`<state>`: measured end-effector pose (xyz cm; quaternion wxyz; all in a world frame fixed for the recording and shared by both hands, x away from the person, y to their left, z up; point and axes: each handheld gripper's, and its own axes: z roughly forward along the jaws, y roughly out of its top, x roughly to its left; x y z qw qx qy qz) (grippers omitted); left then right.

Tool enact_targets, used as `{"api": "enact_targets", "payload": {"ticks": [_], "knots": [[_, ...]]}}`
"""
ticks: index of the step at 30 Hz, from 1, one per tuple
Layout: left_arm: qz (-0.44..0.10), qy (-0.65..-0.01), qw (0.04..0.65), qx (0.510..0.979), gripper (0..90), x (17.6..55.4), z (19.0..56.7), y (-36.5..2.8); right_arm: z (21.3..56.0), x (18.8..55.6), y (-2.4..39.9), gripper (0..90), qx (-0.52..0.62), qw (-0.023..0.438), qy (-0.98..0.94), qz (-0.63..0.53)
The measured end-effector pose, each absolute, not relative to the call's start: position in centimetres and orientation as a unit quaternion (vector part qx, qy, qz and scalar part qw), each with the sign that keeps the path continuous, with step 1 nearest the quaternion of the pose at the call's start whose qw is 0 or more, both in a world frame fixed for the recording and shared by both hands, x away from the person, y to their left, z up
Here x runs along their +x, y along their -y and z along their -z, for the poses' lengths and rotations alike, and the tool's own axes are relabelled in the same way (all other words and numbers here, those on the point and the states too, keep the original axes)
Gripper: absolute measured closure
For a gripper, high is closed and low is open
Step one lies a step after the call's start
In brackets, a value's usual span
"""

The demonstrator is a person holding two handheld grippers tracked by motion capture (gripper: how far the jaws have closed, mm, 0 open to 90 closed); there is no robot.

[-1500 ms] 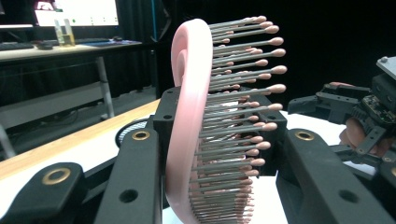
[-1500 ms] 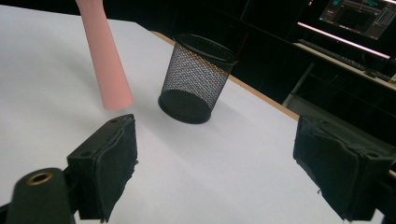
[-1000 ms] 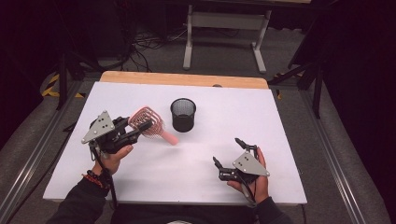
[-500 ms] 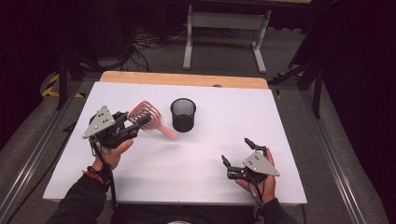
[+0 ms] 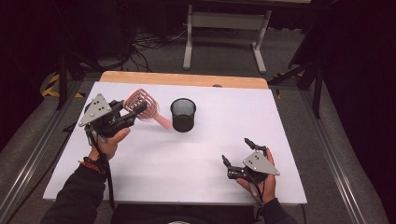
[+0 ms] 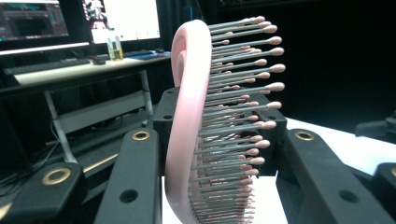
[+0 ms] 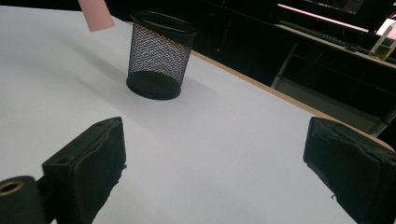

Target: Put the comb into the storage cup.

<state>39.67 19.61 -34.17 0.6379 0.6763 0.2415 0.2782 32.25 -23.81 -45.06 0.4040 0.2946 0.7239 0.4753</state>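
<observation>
Where clamped, pink hairbrush [image 5: 142,105] (ball-tipped bristles), mesh cup [image 5: 183,115]

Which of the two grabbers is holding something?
The left gripper: its jaws are shut on the pink hairbrush, lifted off the table. The right gripper is open with nothing between its jaws.

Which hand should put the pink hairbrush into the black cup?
The left. Its gripper is shut on the pink hairbrush, whose handle points toward the black mesh cup. The right gripper is open and holds nothing, nearer the table's front edge.
</observation>
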Motion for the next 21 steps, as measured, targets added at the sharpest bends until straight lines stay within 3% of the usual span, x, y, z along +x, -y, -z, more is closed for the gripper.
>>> {"api": "enact_targets", "payload": {"ticks": [21], "knots": [[-0.306, -0.23, 0.635, 0.671, 63.0, 41.0, 29.7, -19.2, 45.0, 32.2, 23.6, 7.8, 0.287, 0.411, -0.726, -0.47]]}}
